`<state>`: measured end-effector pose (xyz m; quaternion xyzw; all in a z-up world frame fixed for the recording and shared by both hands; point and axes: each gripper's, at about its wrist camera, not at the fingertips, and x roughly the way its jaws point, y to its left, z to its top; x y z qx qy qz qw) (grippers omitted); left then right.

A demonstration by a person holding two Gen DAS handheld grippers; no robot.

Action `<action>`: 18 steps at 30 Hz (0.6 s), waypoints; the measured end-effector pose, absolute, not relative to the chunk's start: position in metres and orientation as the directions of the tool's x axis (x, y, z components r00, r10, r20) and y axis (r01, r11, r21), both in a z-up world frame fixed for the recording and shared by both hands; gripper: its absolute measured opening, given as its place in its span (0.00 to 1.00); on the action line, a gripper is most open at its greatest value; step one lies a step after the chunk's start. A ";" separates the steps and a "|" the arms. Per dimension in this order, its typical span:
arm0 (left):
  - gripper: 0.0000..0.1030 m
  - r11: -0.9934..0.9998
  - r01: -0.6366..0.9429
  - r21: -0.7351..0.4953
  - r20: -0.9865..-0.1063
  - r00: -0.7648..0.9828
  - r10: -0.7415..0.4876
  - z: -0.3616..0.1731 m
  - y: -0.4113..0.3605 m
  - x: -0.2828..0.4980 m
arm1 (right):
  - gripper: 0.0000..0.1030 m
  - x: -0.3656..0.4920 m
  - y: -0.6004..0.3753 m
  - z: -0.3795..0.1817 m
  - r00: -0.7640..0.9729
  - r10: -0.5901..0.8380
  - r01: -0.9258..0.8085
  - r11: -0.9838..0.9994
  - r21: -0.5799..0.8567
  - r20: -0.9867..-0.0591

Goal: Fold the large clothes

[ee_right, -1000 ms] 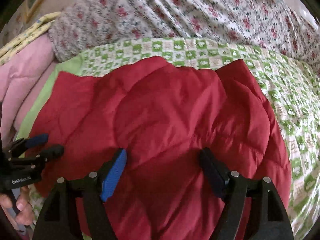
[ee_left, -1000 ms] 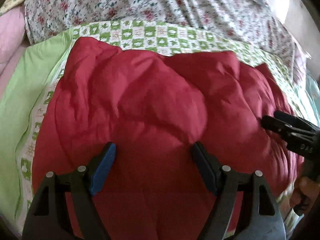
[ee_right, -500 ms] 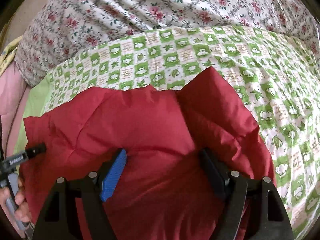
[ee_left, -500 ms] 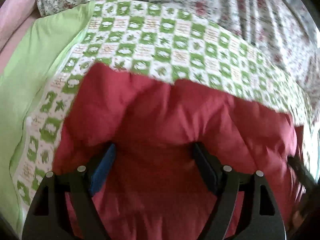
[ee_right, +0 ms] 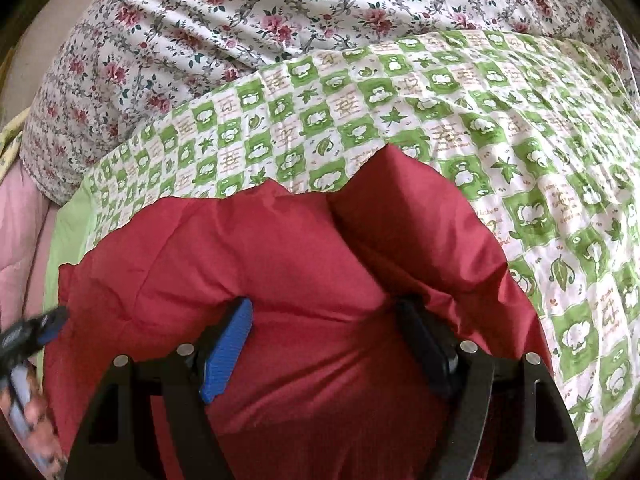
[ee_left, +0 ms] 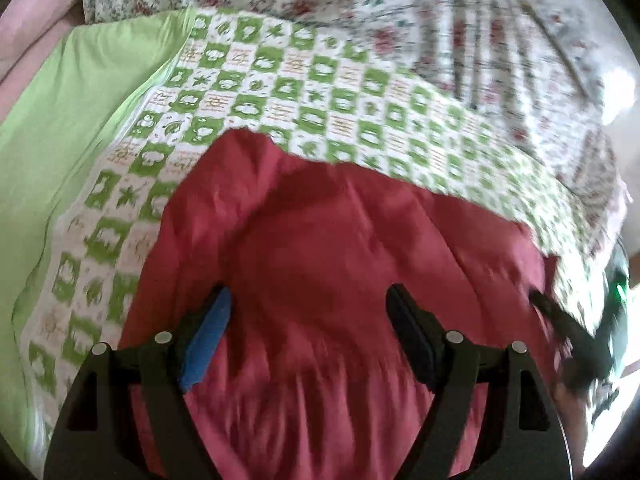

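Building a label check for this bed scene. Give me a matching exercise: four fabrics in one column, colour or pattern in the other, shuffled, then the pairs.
Column 1:
1. padded garment between the tool fingers
2. checked cover under it
3. rumpled sheet behind the cover
4. plain border at the cover's left edge

Column 2:
A. white with pink roses
B. light green, no print
C. solid dark red
D. green and white squares with leaf motifs

Pairs: 1-C, 2-D, 3-A, 4-B
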<state>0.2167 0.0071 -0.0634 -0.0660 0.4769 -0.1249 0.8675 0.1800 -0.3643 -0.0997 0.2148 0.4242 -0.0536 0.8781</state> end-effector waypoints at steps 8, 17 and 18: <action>0.78 0.955 0.227 -0.191 -0.792 0.540 -0.286 -0.053 -0.002 0.140 | 0.75 0.165 -0.361 -0.084 0.666 0.074 0.276 0.900 0.338 -0.742; 0.78 0.968 0.245 -0.049 -0.817 0.549 -0.180 -0.075 -0.028 0.112 | 0.76 0.078 -0.312 -0.041 0.723 0.127 0.113 0.948 0.298 -0.679; 0.78 0.969 0.244 -0.041 -0.818 0.548 -0.173 -0.077 -0.029 0.112 | 0.76 0.068 -0.306 -0.042 0.719 0.141 0.095 0.950 0.296 -0.681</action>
